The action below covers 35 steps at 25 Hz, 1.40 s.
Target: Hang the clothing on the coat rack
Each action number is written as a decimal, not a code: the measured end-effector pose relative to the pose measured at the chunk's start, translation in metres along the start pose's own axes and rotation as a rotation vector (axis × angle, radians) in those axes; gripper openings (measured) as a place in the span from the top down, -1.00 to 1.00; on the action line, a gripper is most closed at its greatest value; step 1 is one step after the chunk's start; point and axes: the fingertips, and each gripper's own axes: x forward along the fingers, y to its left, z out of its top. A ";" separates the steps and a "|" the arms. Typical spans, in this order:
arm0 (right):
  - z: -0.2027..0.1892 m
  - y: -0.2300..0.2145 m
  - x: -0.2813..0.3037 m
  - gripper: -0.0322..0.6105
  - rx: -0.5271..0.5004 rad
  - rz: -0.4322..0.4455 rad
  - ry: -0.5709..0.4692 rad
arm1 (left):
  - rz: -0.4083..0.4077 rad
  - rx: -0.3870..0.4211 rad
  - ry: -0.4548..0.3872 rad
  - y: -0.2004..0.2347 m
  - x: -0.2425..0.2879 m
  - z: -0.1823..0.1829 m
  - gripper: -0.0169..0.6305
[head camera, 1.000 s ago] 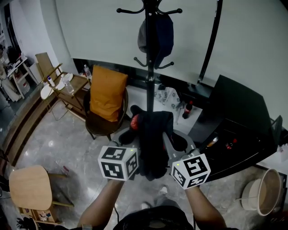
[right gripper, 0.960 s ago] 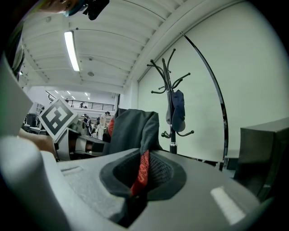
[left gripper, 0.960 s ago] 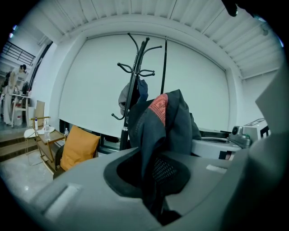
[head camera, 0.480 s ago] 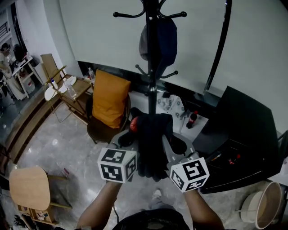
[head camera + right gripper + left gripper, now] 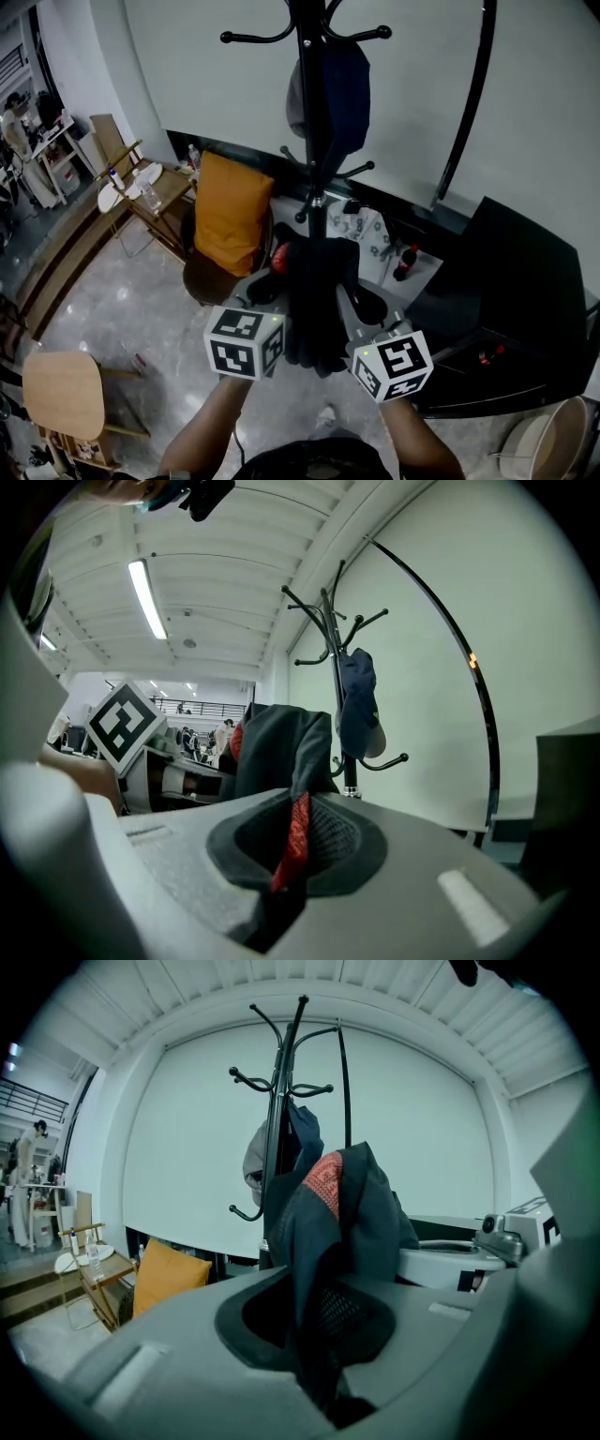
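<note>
Both grippers clamped on the dark soft jacket w/ red lining (image 5: 314, 300), held just short of the black metal coat rack (image 5: 312, 141).
Your left gripper (image 5: 323, 1363) & right gripper (image 5: 281, 874) each pinch a fold. The fabric droops limp between them: light, floppy, prob. not slippery. Keep hold near the collar (poss. the red patch) so a free hook catches it; a navy cap (image 5: 328, 94) already hangs there.

An orange-cushioned chair (image 5: 200, 279) stands on glossy grey floor (image 5: 122, 309) before a white wall (image 5: 206, 84).
</note>
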 end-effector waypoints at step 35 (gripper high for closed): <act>-0.005 -0.049 0.096 0.81 0.021 -0.074 0.031 | -0.096 0.036 0.035 0.055 0.083 0.017 0.85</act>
